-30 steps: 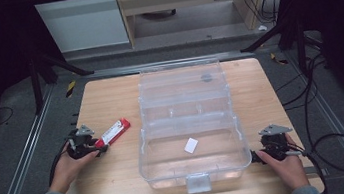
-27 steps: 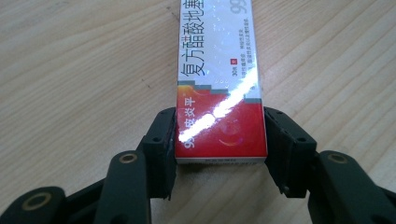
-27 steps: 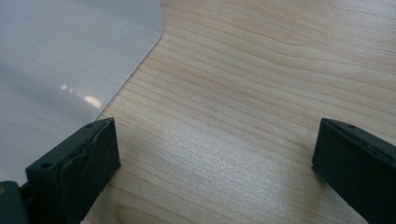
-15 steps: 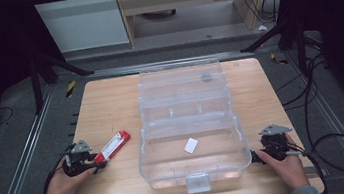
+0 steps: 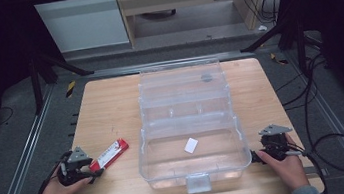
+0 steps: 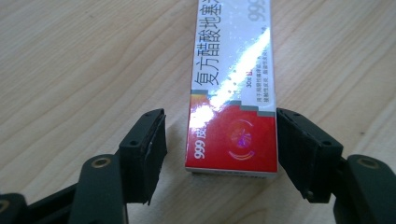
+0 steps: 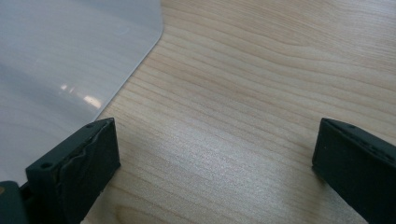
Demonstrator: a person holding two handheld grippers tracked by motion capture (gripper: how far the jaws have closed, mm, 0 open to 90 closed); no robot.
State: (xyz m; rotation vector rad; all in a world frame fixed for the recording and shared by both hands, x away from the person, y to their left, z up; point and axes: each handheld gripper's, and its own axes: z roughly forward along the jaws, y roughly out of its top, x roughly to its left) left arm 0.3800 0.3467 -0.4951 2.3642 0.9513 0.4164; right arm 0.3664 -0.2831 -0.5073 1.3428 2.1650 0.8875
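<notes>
A red and white medicine carton (image 5: 109,154) with Chinese print lies flat on the wooden table (image 5: 106,110), left of the clear box. In the left gripper view its red end (image 6: 232,140) sits between my left gripper's jaws (image 6: 219,121). These jaws have just been opening; there is a clear gap at the left pad (image 6: 152,140), and the right pad is at the carton's edge. A hand holds the left gripper (image 5: 93,171) at the near left. My right gripper (image 5: 256,156) rests at the near right with its jaws (image 7: 217,133) wide apart and nothing between them.
A large clear plastic storage box (image 5: 143,156) stands open mid-table, its lid (image 5: 181,83) folded back and a white slip (image 5: 191,145) in the base. Its corner (image 7: 70,60) lies just left of my right gripper. Metal rails and cables flank the table.
My left hand moved toward the near-left edge, bringing the carton along. Its jaws have spread off the carton, which now lies on the table. The right hand stayed still.
</notes>
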